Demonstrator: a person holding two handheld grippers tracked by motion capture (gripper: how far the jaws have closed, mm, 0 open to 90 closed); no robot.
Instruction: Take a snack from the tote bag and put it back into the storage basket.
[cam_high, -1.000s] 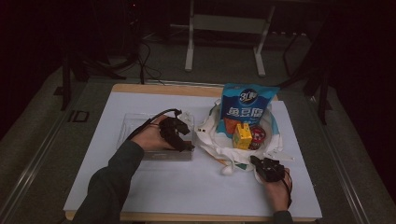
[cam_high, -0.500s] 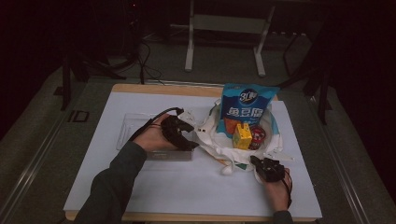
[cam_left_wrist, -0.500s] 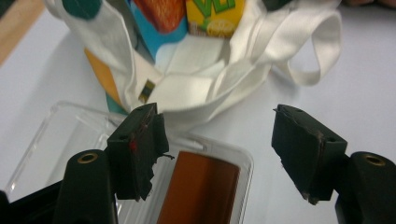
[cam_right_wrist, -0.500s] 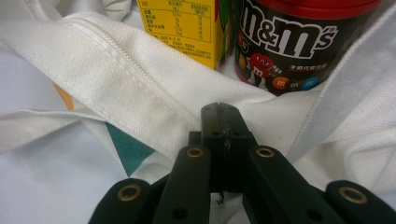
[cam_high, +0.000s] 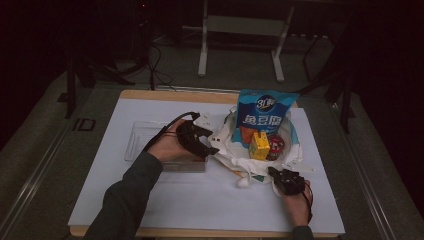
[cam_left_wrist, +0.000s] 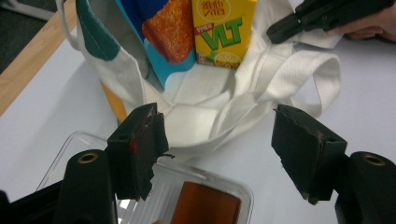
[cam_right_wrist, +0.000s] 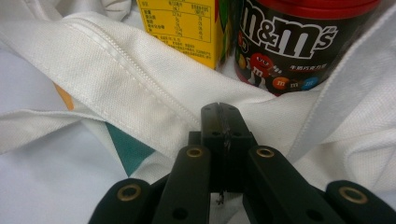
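Between the spread, empty jaws of the left gripper (cam_left_wrist: 217, 154) lies the white tote bag (cam_left_wrist: 205, 116); below them sits a clear plastic tray (cam_left_wrist: 187, 196). Beyond stand a yellow drink carton (cam_left_wrist: 224, 28) and blue snack pouch (cam_left_wrist: 159, 32). Opposite, the right gripper (cam_right_wrist: 223, 122) is clenched against the bag edge, candy tub (cam_right_wrist: 289, 42) just ahead.

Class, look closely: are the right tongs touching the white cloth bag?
Touching. In the right gripper view, the right tongs are shut with the white cloth bag pressed against their tips; its edge seems pinched between the jaws.
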